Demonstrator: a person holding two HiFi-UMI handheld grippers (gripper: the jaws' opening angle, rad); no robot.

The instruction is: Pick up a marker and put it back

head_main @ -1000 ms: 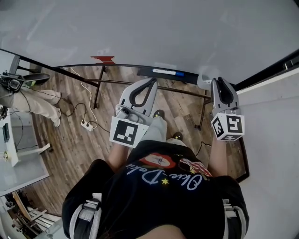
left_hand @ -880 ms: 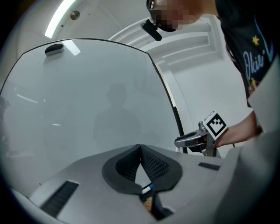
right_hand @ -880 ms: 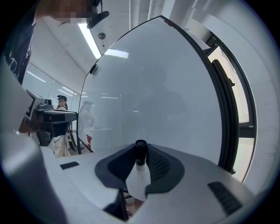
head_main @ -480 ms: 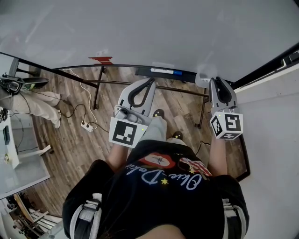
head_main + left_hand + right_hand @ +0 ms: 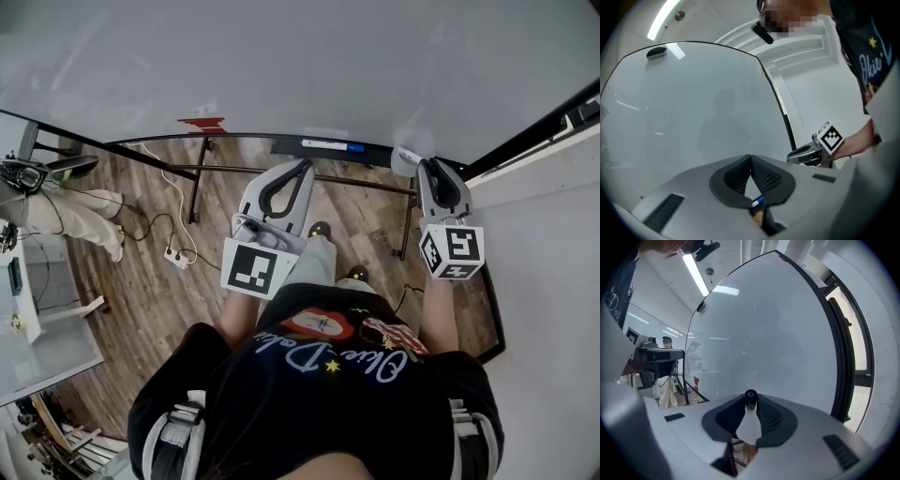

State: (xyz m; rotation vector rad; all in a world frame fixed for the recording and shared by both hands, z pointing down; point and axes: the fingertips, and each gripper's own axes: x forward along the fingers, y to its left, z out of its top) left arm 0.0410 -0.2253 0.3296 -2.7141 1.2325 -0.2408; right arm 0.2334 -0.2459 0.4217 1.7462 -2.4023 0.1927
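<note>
I face a large whiteboard (image 5: 300, 66) with a dark tray (image 5: 281, 142) along its lower edge. My right gripper (image 5: 426, 163) is shut on a marker (image 5: 405, 159) close to the tray's right end. In the right gripper view the marker (image 5: 750, 399) shows end-on, black tip over a white body, between the pads of the right gripper (image 5: 750, 397). My left gripper (image 5: 305, 165) is shut with nothing in it, its tips (image 5: 750, 157) meeting in front of the board. A white and blue marker (image 5: 328, 144) lies on the tray.
A red piece (image 5: 203, 122) sits at the board's lower left edge. The stand's legs (image 5: 194, 187), a power strip with cables (image 5: 175, 255) and a person (image 5: 56, 202) are on the wood floor. A white wall (image 5: 553, 281) is at right.
My right gripper has drifted slightly left and closer to the board with the marker still in it. The left gripper has barely moved.
</note>
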